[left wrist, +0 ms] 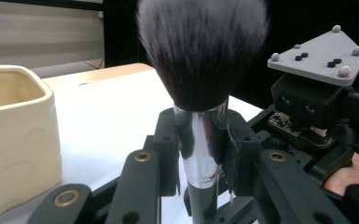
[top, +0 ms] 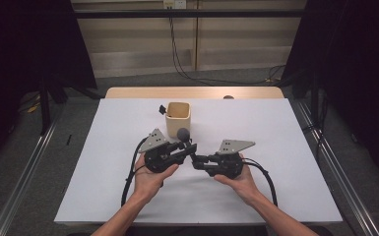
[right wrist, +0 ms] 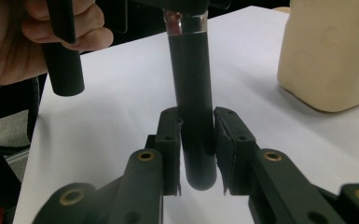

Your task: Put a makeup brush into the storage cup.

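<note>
A makeup brush [top: 182,132] with a dark bushy head, a silver ferrule and a black handle stands upright over the white table cover, just in front of a cream cup [top: 178,118]. My left gripper [top: 189,147] is shut on the brush [left wrist: 200,60]; in the left gripper view [left wrist: 200,154] its pads press the silver ferrule from both sides. My right gripper [top: 196,160] meets it from the right, and in the right gripper view [right wrist: 197,144] its pads clamp the lower end of the black handle [right wrist: 193,93].
The cream cup [left wrist: 14,140] [right wrist: 331,56] is open-topped and stands close behind the brush. A small black item [top: 162,109] lies by the cup's left rear corner. The white cover [top: 103,196] spreads over a wooden table [top: 128,92]; dark curtains flank both sides.
</note>
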The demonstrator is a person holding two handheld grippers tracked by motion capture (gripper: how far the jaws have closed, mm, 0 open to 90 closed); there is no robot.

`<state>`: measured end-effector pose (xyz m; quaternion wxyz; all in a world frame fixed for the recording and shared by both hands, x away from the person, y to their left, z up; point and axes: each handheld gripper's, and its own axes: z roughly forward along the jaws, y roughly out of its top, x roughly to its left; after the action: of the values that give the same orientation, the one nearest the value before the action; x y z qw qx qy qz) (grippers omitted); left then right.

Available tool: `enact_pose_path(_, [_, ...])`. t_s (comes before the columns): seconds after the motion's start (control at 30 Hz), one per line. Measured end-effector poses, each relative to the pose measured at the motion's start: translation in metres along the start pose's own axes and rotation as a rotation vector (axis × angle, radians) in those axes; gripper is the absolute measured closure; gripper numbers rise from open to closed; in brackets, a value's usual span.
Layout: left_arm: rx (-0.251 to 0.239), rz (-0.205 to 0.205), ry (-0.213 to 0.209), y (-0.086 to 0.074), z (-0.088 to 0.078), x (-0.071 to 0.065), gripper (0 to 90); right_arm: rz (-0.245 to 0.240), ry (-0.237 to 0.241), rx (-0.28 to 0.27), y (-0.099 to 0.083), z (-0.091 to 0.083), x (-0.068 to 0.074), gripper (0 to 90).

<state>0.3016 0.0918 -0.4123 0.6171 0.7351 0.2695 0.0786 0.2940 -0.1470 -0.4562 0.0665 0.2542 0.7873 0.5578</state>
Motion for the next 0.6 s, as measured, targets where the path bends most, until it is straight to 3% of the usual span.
enact_pose_path(0.43, [0.010, -0.006, 0.011, 0.0004, -0.0015, 0.0024, 70.8, 0.006, -0.006, -0.017, 0.0012, -0.0031, -0.0008, 53.8])
enact_pose_path(0.6, [0.014, -0.007, 0.004, 0.0003, -0.0010, 0.0015, 70.8, 0.009, -0.001, -0.022, 0.0020, -0.0036, -0.0007, 42.3])
